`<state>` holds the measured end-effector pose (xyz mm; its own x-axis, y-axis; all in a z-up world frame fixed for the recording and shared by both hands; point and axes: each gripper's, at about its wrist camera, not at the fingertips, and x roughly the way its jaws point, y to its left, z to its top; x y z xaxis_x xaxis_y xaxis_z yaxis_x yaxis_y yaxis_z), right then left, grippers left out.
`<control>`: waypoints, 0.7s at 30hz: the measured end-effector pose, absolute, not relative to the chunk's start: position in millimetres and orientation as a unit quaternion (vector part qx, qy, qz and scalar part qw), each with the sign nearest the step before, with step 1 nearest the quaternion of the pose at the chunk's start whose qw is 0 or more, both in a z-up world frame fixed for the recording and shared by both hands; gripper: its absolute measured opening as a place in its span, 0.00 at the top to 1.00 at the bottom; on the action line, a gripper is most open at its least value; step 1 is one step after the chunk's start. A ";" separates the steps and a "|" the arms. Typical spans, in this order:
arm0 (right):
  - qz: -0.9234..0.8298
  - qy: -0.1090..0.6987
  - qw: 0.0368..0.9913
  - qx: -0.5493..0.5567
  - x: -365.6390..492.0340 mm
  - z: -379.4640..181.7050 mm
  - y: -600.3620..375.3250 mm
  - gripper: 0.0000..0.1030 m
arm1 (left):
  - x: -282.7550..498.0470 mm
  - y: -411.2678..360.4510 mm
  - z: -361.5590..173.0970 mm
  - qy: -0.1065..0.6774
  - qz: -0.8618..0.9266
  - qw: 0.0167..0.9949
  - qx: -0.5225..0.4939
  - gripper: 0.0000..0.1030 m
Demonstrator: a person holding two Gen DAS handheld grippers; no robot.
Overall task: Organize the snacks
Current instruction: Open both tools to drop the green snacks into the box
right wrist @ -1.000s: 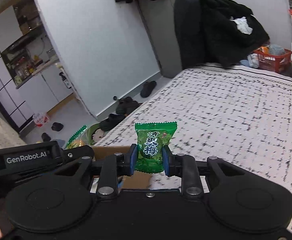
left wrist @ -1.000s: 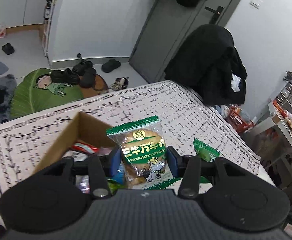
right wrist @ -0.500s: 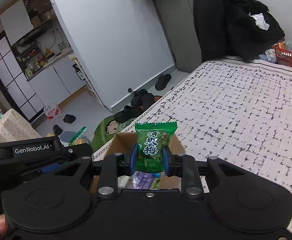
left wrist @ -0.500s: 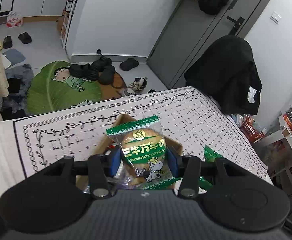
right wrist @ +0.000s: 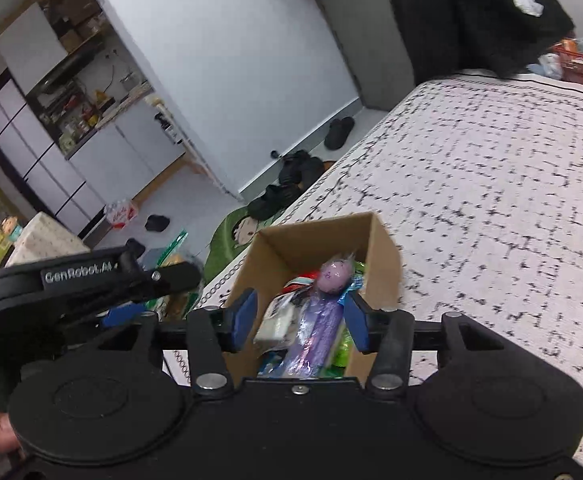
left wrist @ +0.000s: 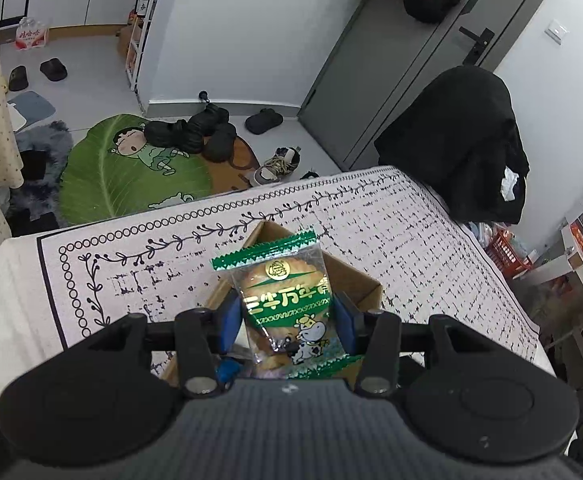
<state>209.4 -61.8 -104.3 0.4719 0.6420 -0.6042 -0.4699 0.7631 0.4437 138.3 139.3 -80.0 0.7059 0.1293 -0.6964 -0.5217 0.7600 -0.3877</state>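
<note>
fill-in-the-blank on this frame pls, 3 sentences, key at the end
1. The left claw is shut on a clear, green-edged snack packet printed with a cartoon ____.
2. The right claw has nothing between its blue pads and hangs above the open cardboard ____.
3. Inside the box, the round sweet in clear wrap is ____ in colour.

Missing words: cow; box; purple

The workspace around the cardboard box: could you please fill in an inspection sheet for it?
Surface: patterned cloth, mostly bare.
Job's things: cardboard box holding several wrapped snacks; cake packet above it.
Clutter: nothing seen on the cloth.
Grippers: left hand-held gripper clamps the cake packet; right hand-held gripper is opening above the box, nothing between its pads.
Cables: nothing seen.
Surroundings: shoes on the floor, black coat.
</note>
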 end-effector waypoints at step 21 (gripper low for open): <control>0.294 0.389 0.863 0.131 202.9 -87.9 -113.6 0.36 | 132.9 109.5 -49.3 0.362 0.162 0.881 -0.257 0.24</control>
<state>202.9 -113.6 -87.9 0.5242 0.6089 -0.5954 -0.4056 0.7932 0.4542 132.9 109.5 -49.3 0.6862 0.0985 -0.7207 -0.4709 0.8154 -0.3369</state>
